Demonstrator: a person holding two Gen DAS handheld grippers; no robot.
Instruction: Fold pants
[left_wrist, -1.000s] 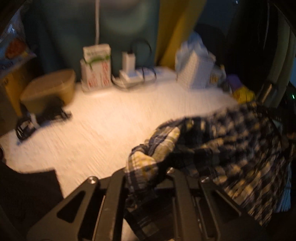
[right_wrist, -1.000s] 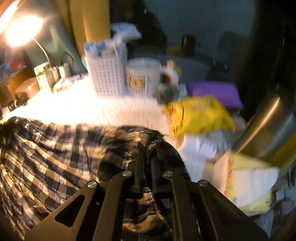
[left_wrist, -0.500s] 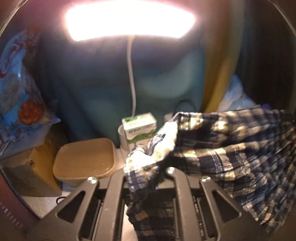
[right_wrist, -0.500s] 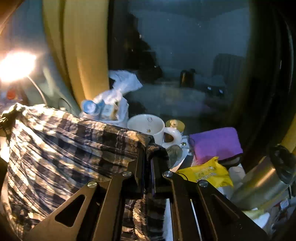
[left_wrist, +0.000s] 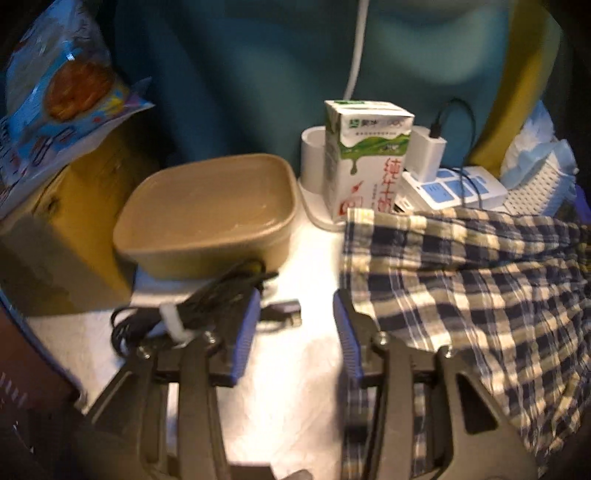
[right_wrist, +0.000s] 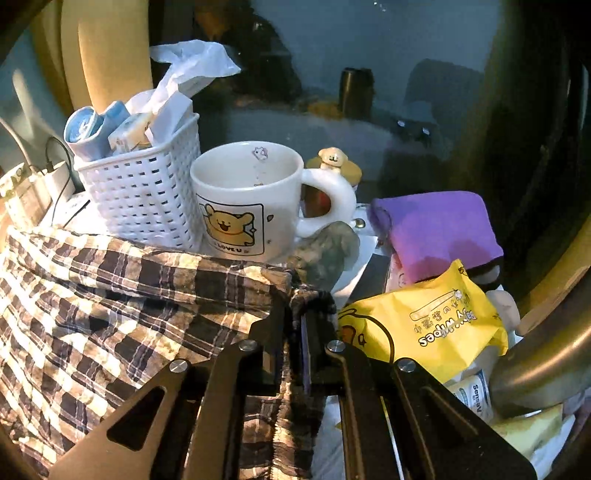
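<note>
Your left tongs (left_wrist: 295, 332) gape wide over the white counter (left_wrist: 306, 280) — the plaid pants (left_wrist: 480, 280) lie just beside them, their corner pinched in your right tongs (right_wrist: 295, 325).

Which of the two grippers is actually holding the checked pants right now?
The right gripper: it is shut on a bunched edge of the pants. The left gripper is open, with the pants lying beside it.

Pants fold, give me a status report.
Left tongs open, holding nothing. Right tongs shut on pants edge. Pants spread on the table, top edge against mug and basket.
</note>
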